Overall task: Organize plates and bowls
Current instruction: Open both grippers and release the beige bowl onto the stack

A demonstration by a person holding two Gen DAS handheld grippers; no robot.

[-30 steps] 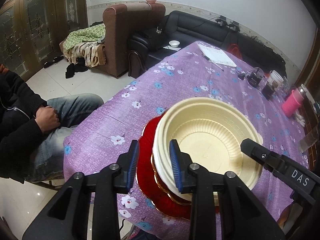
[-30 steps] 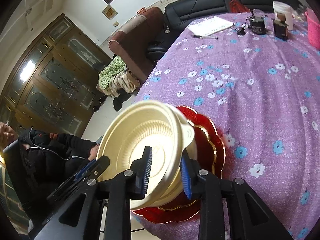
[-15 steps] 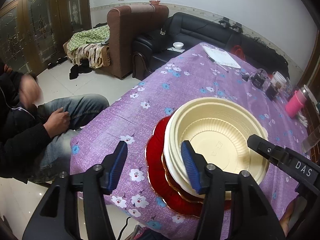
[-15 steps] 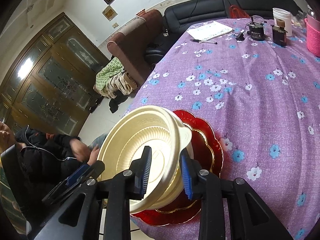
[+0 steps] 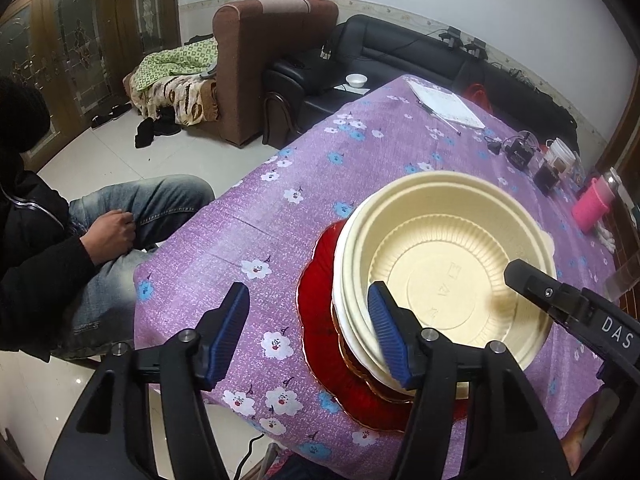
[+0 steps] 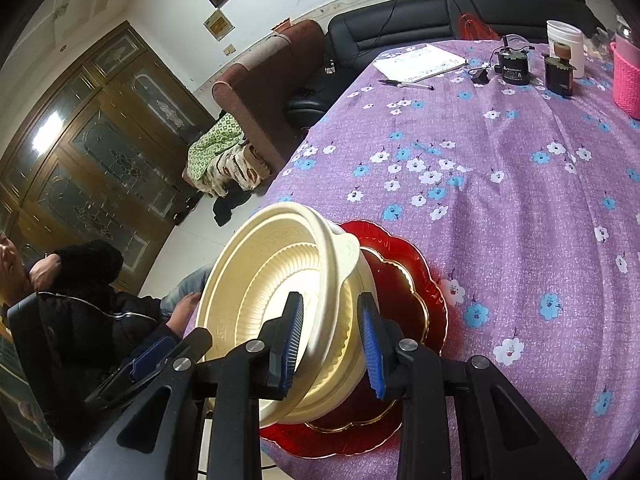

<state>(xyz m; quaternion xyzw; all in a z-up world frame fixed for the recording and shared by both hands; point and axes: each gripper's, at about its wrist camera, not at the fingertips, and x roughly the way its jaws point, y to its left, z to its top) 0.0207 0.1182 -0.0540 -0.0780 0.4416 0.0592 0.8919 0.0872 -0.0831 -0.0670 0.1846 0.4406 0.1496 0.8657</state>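
At the far left, a seated person (image 5: 60,248) in a dark jacket and jeans rests a hand on one knee, beside the table (image 5: 280,200), which carries a purple flowered cloth.

My left hand-held gripper (image 5: 308,332) has its jaws apart and opening. The left finger (image 5: 226,332) hangs over bare cloth, clear of everything. The right finger (image 5: 390,340) lies across the near rim of the bowl stack; I cannot tell whether its pad touches the rim. Nothing is clamped between the two pads.

The cream bowl (image 5: 452,276) sits uppermost, nested in a white bowl (image 5: 344,280) of similar shape. Both stand on the red scalloped plate (image 5: 320,320) with a gold edge, which lies near the table edge closest to me. In the right wrist view the cream bowl (image 6: 272,280) sits tilted in the stack, its rim raised on the side of my right hand-held gripper.

My right hand-held gripper (image 6: 332,340) is clamped on the cream bowl: one pad lies inside the wall, the other outside it, with the rim between them.

Toward the far right end of the table stand a notepad (image 6: 420,62) with a pen (image 6: 408,85), small dark devices (image 6: 514,68), a white cup (image 6: 564,44) and a pink container (image 6: 626,80), all well apart from the stack.
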